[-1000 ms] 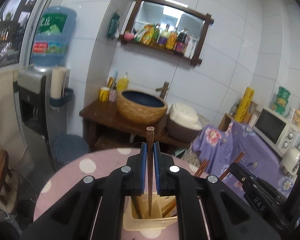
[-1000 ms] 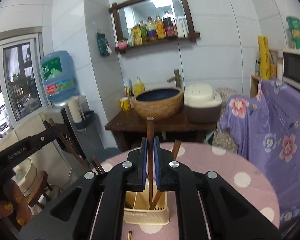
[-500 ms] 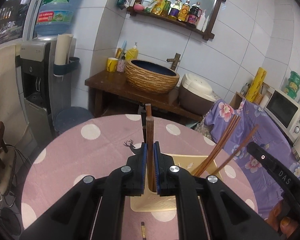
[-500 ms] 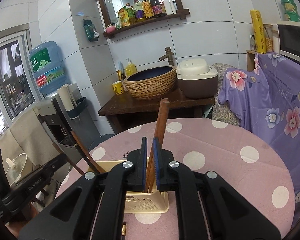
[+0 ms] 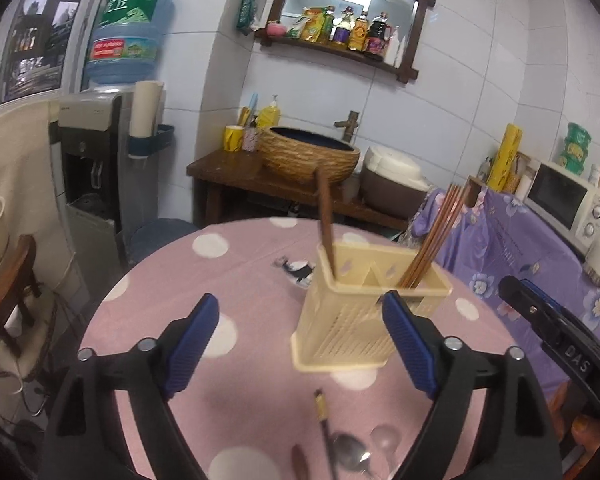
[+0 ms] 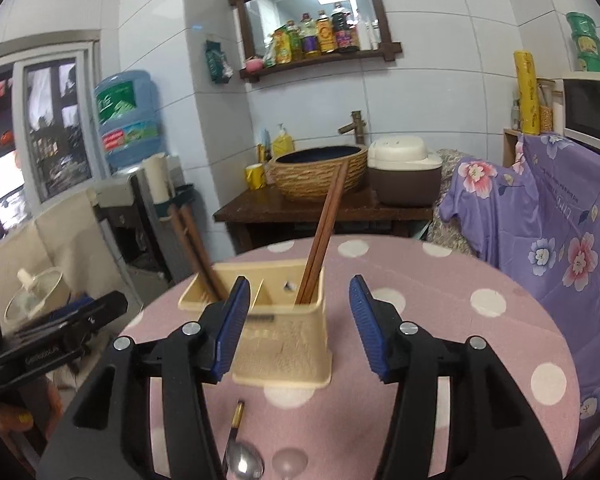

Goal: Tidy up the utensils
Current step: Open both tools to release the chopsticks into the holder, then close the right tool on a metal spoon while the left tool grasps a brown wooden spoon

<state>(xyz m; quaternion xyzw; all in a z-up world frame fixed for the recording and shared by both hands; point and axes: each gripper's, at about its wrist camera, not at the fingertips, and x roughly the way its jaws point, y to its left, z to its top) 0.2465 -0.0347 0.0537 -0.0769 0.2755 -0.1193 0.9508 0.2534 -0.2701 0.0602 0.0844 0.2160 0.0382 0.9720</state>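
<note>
A cream plastic utensil holder [image 5: 364, 312] [image 6: 284, 344] stands on the pink polka-dot round table [image 5: 228, 272]. Brown wooden chopsticks stand in it: one in its left compartment [image 5: 325, 220] and several leaning in its right compartment [image 5: 436, 232]; the right wrist view shows them as a left bunch [image 6: 196, 248] and a right pair [image 6: 324, 232]. My left gripper [image 5: 300, 344] is open and empty, just in front of the holder. My right gripper [image 6: 296, 324] is open and empty, its jaws either side of the holder. A metal spoon [image 5: 350, 456] [image 6: 242, 460] lies on the table near me.
A dark chopstick with a gold tip [image 5: 322, 412] [image 6: 236, 416] and a clear spoon [image 5: 386, 438] lie by the metal spoon. Behind the table stand a wooden washstand with a woven basin [image 5: 312, 156], a rice cooker [image 6: 404, 172], a water dispenser [image 5: 100, 152] and a purple-covered counter with a microwave [image 5: 568, 200].
Both grippers were shut on chopsticks held over the holder. They have opened and pulled back, and the chopsticks now stand in the holder.
</note>
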